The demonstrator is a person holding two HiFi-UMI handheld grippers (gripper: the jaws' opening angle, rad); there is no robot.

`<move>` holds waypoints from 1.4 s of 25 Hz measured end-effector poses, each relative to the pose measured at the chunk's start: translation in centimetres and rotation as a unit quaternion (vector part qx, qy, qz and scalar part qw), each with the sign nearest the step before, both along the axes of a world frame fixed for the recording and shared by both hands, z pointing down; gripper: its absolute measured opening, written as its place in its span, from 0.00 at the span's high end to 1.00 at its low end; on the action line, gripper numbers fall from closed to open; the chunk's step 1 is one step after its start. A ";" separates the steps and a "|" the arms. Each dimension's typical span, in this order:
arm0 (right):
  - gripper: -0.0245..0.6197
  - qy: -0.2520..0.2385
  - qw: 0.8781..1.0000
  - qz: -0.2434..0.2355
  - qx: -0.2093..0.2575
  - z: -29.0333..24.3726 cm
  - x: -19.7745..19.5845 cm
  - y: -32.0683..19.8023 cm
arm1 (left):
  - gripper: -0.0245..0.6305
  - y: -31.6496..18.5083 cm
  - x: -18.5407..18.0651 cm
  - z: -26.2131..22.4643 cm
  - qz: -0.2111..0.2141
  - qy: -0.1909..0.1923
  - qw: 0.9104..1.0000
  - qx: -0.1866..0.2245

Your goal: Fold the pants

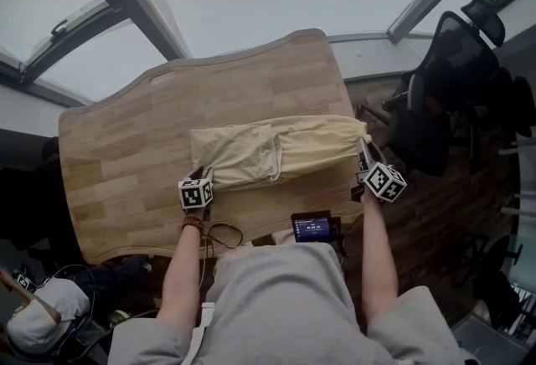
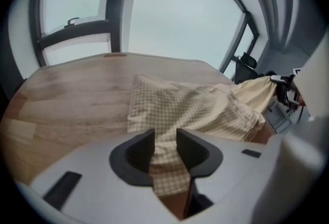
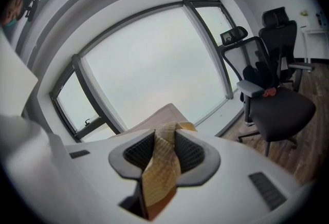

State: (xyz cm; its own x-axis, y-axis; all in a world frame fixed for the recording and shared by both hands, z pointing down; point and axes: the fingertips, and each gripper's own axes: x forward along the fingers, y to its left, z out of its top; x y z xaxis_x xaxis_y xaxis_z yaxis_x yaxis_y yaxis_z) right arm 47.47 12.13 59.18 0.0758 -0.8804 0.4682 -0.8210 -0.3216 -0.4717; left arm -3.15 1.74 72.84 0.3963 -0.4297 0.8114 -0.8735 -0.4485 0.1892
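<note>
The pants (image 1: 276, 150) are laid across the wooden table (image 1: 126, 162) as a long, pale checked band, folded along their length, with one end toward each gripper. The left end is lying flat on the wood, while the right end is lifted a little at the table's edge.

At the left end, a corner of the cloth (image 2: 195, 107) is taken between the jaws of the left gripper (image 2: 165, 141). The jaws are set about half apart, and the gap is filled by the fabric, which touches both pads (the hem is seen ending just behind them). In the head view this gripper (image 1: 199, 172) is placed at the near left corner of the pants.

At the right end, a bunched fold of cloth (image 3: 162, 161) is clamped by the right gripper (image 3: 164, 143), its jaws kept partly apart by the fabric. This gripper (image 1: 362, 146) is held beside the table's right edge.

A small lit screen (image 1: 312, 228) is seen at the near edge, and a black office chair (image 1: 452, 62) is standing well apart on the right.
</note>
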 end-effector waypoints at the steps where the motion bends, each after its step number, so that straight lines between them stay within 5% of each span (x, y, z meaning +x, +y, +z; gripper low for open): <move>1: 0.79 -0.003 1.000 -0.002 0.002 0.0 -0.1 0.0 | 0.76 -0.2 0.2 -1.0 -0.006 0.005 1.000 0.016; 5: 0.79 -0.016 1.000 0.010 0.013 0.2 -0.1 0.1 | 0.76 0.3 3.8 -2.7 0.062 -0.023 0.996 0.054; 8: 0.79 -0.032 0.999 0.027 0.017 0.5 0.6 0.3 | 0.76 1.3 3.6 0.4 0.063 -0.046 0.997 0.005; 11: 0.79 -0.037 0.999 0.030 0.012 0.7 1.2 0.9 | 0.77 1.5 1.6 1.1 -0.002 0.010 1.000 -0.021; 15: 0.79 -0.034 0.999 0.017 0.009 0.4 0.9 0.4 | 0.77 1.3 2.0 -4.6 -0.019 0.114 0.993 0.040; 20: 0.79 -0.012 1.000 -0.008 0.006 -0.9 -1.1 -0.9 | 0.78 3.9 1.9 -8.1 -0.034 0.187 0.981 0.046; 23: 0.79 0.024 0.996 -0.088 0.016 -3.3 -5.7 -3.5 | 0.78 5.7 3.0 -9.3 0.019 0.178 0.982 0.057; 26: 0.78 0.079 0.977 -0.197 0.026 -6.0 -12.8 -6.4 | 0.78 6.9 3.5 -10.2 0.050 0.188 0.979 0.061; 31: 0.78 0.129 0.940 -0.312 0.040 -8.7 -24.8 -10.7 | 0.79 7.7 1.0 -11.3 0.014 0.244 0.969 0.046; 35: 0.78 0.149 0.904 -0.400 0.030 -8.2 -36.0 -13.0 | 0.79 8.2 -3.8 -12.1 0.002 0.247 0.968 0.053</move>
State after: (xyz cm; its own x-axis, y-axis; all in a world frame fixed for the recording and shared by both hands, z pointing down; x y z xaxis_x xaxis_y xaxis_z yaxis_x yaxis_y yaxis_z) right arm 11.45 -0.85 50.96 -0.4812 -0.7327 0.4812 -0.8730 0.4502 -0.1876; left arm -6.98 9.90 60.77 0.7258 -0.4986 0.4741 -0.6871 -0.4908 0.5357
